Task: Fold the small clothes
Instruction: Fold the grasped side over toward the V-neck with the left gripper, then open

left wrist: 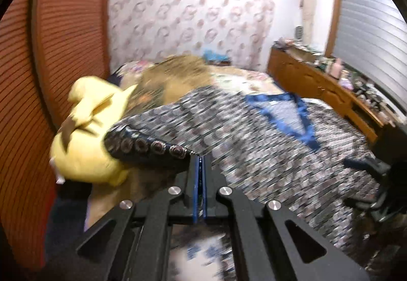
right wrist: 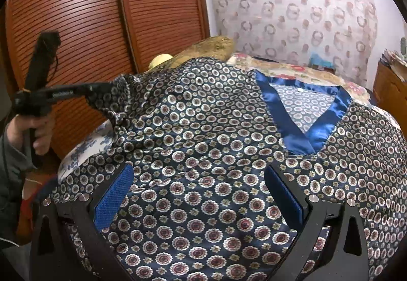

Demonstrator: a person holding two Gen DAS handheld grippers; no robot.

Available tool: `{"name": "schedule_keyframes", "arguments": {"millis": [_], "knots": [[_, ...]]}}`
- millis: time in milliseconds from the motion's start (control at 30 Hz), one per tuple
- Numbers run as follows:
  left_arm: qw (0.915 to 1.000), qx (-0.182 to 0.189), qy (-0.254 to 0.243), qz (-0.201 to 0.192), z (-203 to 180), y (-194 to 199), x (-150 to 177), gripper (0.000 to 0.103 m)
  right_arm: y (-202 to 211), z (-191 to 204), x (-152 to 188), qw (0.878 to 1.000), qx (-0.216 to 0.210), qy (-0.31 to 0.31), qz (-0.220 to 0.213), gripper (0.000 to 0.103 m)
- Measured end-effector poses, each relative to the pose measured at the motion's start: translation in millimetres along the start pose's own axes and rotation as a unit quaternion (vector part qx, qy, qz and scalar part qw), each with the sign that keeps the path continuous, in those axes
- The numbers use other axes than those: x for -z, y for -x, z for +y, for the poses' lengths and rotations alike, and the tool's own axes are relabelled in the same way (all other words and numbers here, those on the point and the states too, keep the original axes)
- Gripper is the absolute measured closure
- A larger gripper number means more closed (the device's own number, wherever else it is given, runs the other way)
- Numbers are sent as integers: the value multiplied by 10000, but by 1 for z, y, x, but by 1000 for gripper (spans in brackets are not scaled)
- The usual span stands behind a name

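Satin pyjama top [right wrist: 203, 153], one only, fills mid-frame on the bed [right wrist: 292, 70]. Left gripper [left wrist: 199, 161] pinches its sleeve [left wrist: 152, 146], fingers pressed together. Right gripper [right wrist: 198, 187] hangs above, fingers spread.

Motion blur smears the patterned top [left wrist: 267, 148] and yellow plush [left wrist: 89, 133].

The left wrist view is taken low along closed fingers, facing across the bed toward a wooden dresser [left wrist: 318, 87]. The right wrist view is held close above the navy satin circle-patterned top [right wrist: 203, 153] [left wrist: 267, 133], which is shared by both views, as is the floral wallpaper [right wrist: 292, 9] [left wrist: 190, 9].
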State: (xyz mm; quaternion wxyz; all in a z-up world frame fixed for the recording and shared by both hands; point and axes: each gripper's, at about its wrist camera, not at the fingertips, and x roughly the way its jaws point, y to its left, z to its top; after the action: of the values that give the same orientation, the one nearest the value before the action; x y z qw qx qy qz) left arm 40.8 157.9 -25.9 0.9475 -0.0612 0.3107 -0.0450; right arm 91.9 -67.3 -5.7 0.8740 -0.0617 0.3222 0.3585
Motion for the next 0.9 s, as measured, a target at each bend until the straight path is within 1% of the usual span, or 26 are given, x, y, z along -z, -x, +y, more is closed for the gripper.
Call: {"name": "schedule_keyframes", "arguments": {"millis": [133,200,300,400,467,500,533,600,667,733,800,900], "knots": [[9992,292,-278,-5,-33,-9,-17,103,6,-7,0,9999,53,-84,-59,0],[9985,414,-348,7,-46,-11,-19,103,9,-11,1,9999,73,-122,-78,0],[9979,440,-475,23,-62,-10,-19,102,11,-16,2,9998,93,-179,-92,0],[9975,424,-564,-6,-68,-4,-16,97,13,-19,3,9997,104,-203,-83,0],[9976,408,-557,-53,-67,3,-15,95,13,-19,3,9997,107,-198,-75,0],[9976,402,-550,-78,-68,5,-16,93,13,-19,2,9997,106,-196,-70,0],[9976,413,-534,-123,-66,11,-16,88,13,-18,2,9997,104,-192,-64,0],[9975,409,-538,-223,-65,21,-15,82,13,-16,2,9998,104,-176,-55,0],[9975,337,-548,-309,-64,27,-14,78,11,-14,1,9998,106,-140,-37,0],[9976,253,-531,-369,-62,33,-13,68,10,-11,-2,9999,111,-59,-17,0],[9979,170,-472,-408,-56,38,-11,65,9,-7,-6,9999,90,69,-1,0],[9985,103,-306,-449,-43,43,-6,52,5,0,-17,9995,48,324,46,0]]}}
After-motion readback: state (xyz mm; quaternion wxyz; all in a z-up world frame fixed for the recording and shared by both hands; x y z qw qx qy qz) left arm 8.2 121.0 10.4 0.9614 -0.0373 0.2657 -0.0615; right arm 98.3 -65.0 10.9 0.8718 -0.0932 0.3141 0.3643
